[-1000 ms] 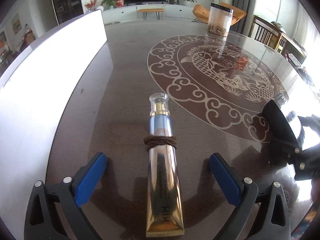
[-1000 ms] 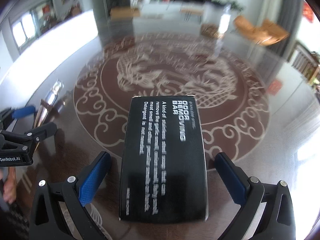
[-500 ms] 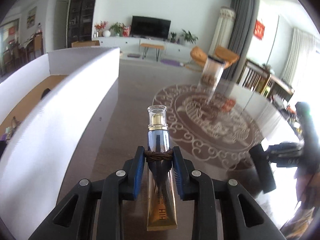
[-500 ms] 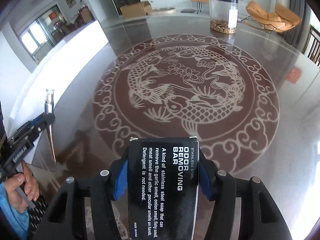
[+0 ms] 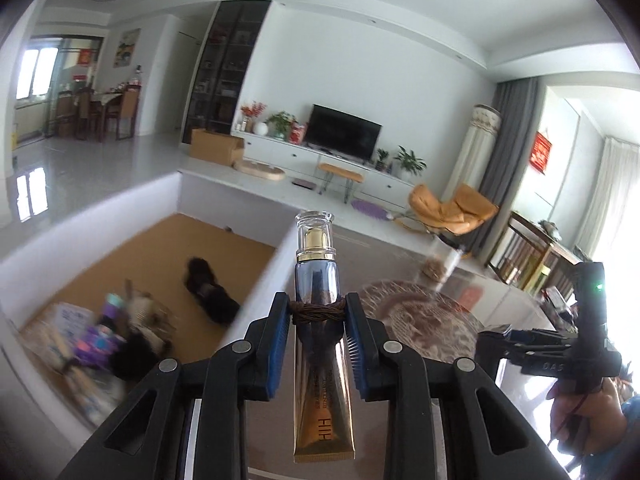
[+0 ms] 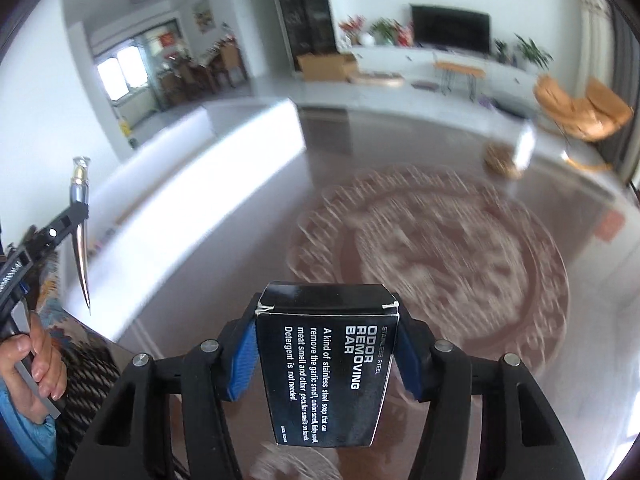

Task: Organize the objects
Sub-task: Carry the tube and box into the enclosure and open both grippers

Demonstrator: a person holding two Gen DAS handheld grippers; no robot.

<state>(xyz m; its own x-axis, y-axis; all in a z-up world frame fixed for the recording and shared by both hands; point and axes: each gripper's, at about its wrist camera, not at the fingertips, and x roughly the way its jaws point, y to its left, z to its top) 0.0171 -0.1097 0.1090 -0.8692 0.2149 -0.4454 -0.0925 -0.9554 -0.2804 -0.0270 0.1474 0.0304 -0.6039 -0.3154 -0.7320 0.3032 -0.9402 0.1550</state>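
Observation:
My left gripper [image 5: 318,312] is shut on a gold and blue cosmetic tube [image 5: 320,364] with a clear cap and a brown cord round its middle, held up in the air beside the white box [image 5: 256,280]. My right gripper [image 6: 326,344] is shut on a black "Odor Removing Bar" box [image 6: 328,376], lifted above the dark table [image 6: 440,240]. The tube also shows at the far left of the right wrist view [image 6: 80,220]. The right gripper shows at the right of the left wrist view [image 5: 532,344].
The white box has a brown floor [image 5: 132,256] holding several blurred items, among them a dark object [image 5: 208,292] and a purple one [image 5: 100,332]. A clear jar [image 6: 512,152] stands at the table's far side. A living room lies beyond.
Both grippers have closed on their objects and lifted them off the table. The left gripper has risen higher, and the inside of the white box has come into view.

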